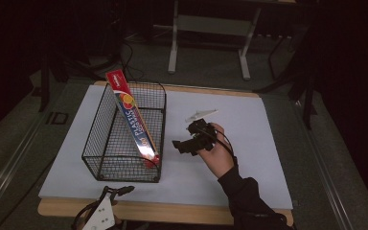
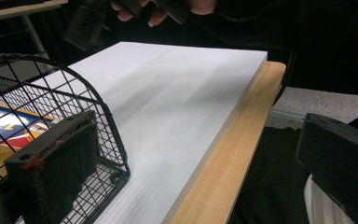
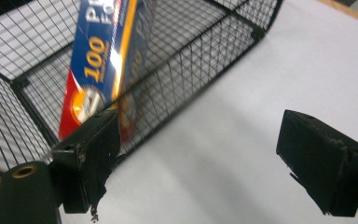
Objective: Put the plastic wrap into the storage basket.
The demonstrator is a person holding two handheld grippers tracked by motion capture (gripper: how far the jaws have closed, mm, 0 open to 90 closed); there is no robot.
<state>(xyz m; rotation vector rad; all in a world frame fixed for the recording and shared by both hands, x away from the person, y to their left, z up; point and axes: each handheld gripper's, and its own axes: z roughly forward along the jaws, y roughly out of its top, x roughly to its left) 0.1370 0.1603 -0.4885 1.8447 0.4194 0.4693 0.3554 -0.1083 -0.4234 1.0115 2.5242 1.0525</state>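
Observation:
A black wire basket [image 1: 124, 139] stands on the left half of the white board [image 1: 249, 143]. A long box of plastic food wrap [image 1: 133, 120] leans inside it, its red end sticking up over the far rim. My right gripper [image 1: 181, 145], held in a hand just right of the basket, points at the basket's side and is open with nothing between its jaws. In the right gripper view the box [image 3: 98, 60] shows through the basket mesh [image 3: 200, 51], ahead of the open right gripper [image 3: 200, 140]. My left gripper [image 1: 117, 190] rests at the table's near edge, open and empty [image 2: 196, 154].
A small pale flat item [image 1: 201, 114] lies on the board behind the right hand. The wooden table edge [image 2: 233, 154] runs along the board's near side. The basket's near corner [image 2: 88, 107] stands close by the left jaw. A metal stand [image 1: 208, 28] sits on the floor beyond.

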